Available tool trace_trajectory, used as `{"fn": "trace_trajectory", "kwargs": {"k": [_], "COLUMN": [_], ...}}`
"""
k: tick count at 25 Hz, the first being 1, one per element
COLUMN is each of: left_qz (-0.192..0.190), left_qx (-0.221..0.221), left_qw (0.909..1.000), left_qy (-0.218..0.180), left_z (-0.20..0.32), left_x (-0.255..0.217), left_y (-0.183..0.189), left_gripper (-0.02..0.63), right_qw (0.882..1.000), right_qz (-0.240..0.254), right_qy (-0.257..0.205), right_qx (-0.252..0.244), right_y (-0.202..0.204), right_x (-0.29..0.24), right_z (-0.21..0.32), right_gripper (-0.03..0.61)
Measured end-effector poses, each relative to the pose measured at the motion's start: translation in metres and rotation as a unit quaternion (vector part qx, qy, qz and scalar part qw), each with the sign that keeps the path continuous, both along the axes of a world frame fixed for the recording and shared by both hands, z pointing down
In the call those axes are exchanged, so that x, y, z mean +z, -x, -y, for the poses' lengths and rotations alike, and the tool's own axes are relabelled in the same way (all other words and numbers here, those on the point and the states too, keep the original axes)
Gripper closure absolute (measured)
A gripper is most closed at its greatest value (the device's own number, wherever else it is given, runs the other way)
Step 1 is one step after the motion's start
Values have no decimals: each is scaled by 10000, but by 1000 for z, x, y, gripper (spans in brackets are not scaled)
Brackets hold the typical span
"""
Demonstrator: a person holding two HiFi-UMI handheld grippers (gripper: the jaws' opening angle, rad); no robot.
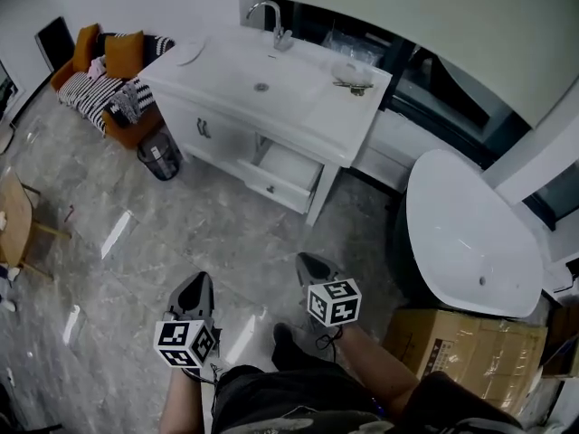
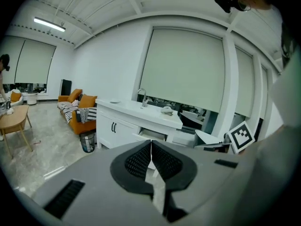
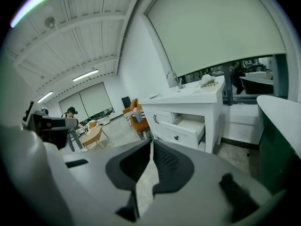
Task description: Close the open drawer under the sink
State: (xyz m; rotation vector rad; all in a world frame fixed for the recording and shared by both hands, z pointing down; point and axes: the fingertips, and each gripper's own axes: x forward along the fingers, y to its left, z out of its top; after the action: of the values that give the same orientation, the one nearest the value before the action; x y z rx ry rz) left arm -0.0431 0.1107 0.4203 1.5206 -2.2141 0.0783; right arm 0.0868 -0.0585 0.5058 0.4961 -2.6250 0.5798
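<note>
A white vanity [image 1: 226,138] with a sink [image 1: 261,86] stands across the marble floor from me. Its lower right drawer [image 1: 288,174] is pulled out and looks empty inside. The same open drawer [image 3: 187,130] shows in the right gripper view, and the drawer [image 2: 153,134] shows just past the jaws in the left gripper view. My left gripper [image 1: 198,284] and right gripper [image 1: 309,262] hang low in front of me, well short of the vanity. Both point toward it. The left gripper [image 2: 151,143] is shut with nothing in it, and so is the right gripper [image 3: 151,143].
A dark waste bin [image 1: 160,155] stands at the vanity's left end, beside an orange sofa [image 1: 109,80]. A white bathtub [image 1: 470,233] and a cardboard box [image 1: 470,351] are at the right. A wooden table [image 1: 14,220] sits far left. Open marble floor lies between me and the drawer.
</note>
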Motion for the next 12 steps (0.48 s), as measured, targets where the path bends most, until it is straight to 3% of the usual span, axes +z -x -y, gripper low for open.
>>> {"fn": "trace_trajectory", "kwargs": {"k": [12], "left_qz": [279], "left_qx": [125], "left_qw": [9995], "left_qy": [83], "left_z": [55], "left_x": [-15], "left_y": [50], "left_gripper": [598], "right_qw": [9992], "right_qz": [18], "right_qy": [210], "right_qx": [349], "right_y": [21], "right_x": [6], "right_z": [47], "right_gripper": [546]}}
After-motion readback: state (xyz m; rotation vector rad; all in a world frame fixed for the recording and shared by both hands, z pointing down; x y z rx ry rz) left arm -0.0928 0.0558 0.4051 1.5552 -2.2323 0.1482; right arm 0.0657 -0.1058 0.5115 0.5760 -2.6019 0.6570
